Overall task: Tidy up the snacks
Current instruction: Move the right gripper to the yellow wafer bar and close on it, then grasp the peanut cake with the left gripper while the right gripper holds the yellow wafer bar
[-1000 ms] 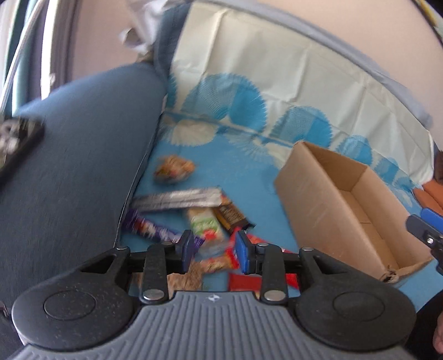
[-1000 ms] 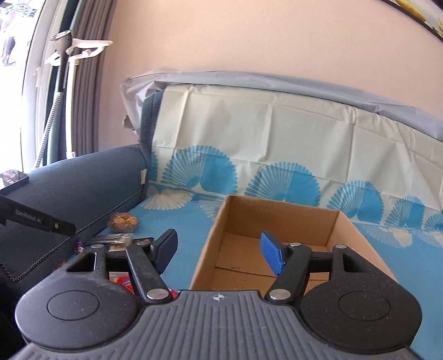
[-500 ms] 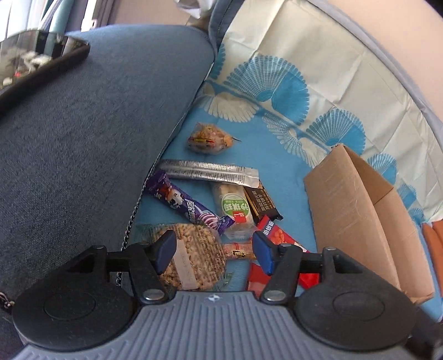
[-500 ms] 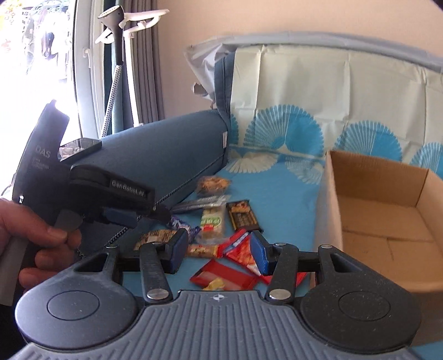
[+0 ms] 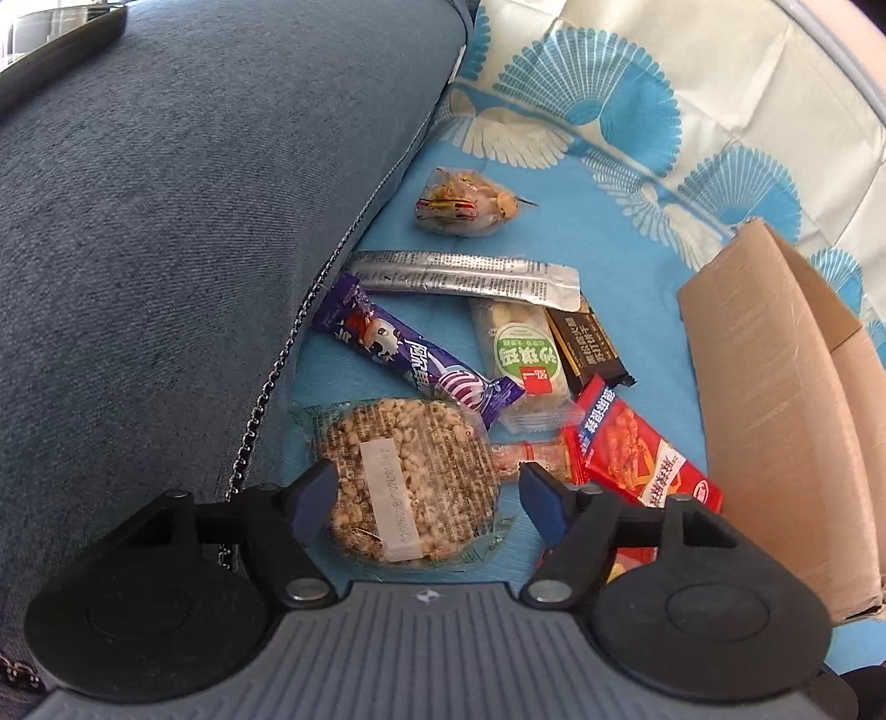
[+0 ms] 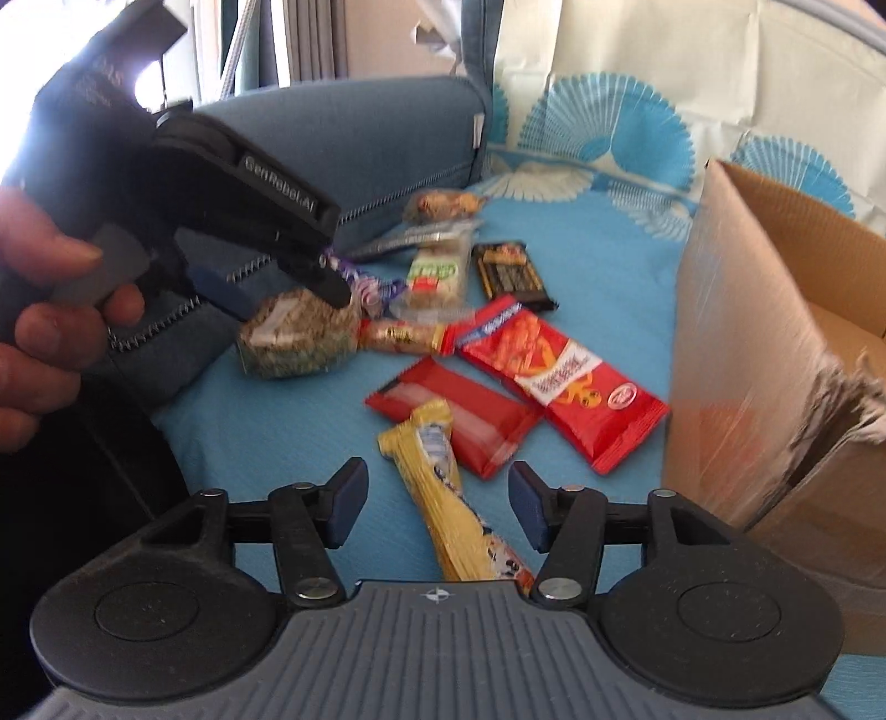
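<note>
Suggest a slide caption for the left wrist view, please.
Open left gripper straddling a round rice cake among snacks on a blue cover, cardboard box alongside.

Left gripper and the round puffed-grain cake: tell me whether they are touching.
Cannot tell. In the left wrist view the left gripper straddles the round puffed-grain cake, jaws just opening; neither view shows contact or gap plainly.

Location: home living room | Evidence: blue fabric sofa armrest (image 5: 166, 221); seat under a blue-and-cream fan-print cover (image 5: 626, 232); curtains (image 6: 315, 39) by a bright window; snack packets (image 6: 559, 376) and cardboard box (image 6: 764, 332) on the seat
</note>
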A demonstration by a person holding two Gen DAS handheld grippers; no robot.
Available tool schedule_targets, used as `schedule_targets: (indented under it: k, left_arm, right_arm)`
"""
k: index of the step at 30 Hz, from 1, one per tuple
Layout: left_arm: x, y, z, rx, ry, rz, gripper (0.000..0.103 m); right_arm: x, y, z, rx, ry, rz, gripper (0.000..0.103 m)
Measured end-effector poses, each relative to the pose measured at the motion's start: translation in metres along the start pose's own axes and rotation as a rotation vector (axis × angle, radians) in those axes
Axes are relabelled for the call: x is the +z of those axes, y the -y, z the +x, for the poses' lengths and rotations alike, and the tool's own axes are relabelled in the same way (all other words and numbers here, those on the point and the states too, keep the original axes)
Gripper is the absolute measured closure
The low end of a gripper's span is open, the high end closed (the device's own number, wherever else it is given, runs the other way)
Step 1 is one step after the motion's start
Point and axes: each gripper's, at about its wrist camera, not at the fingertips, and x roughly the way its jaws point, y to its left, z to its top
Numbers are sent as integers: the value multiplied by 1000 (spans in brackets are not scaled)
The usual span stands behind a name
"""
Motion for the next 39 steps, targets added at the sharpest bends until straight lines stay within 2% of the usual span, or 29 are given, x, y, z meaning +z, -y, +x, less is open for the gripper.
schedule_targets:
  k: [3,11,14,18,22,26,32,39]
  left_arm:
    - [1,5,3,3,-10,21,17]
    - [2,15,9,26,-21,53,12]
    - [1,17,8,22,-21,59,12]
    - [-1,16,5,12,-26,65,11]
    - [-3,19,5,18,-39,76,10]
    - [-2,24,10,29,-55,101,4]
    - [-3,27,13,56,-59,114,3]
    - [-4,33,21,96,-80,128,0]
  right_arm:
    - [-2,-1,5,8,-28,-9,43]
    - [-5,1,6,-3,-48,-20,45]
    - [-6,2,5,-5,-45,-25,50]
    - [-7,3,4,-15,-44,-30,68]
    - [-5,4,0,-14,-11,-20,76]
    - [-3,5,-7,-11,42,-11,76]
    - [-4,6,2,-24,-17,-7,75]
    - [-9,7,6,-23,-27,-5,75]
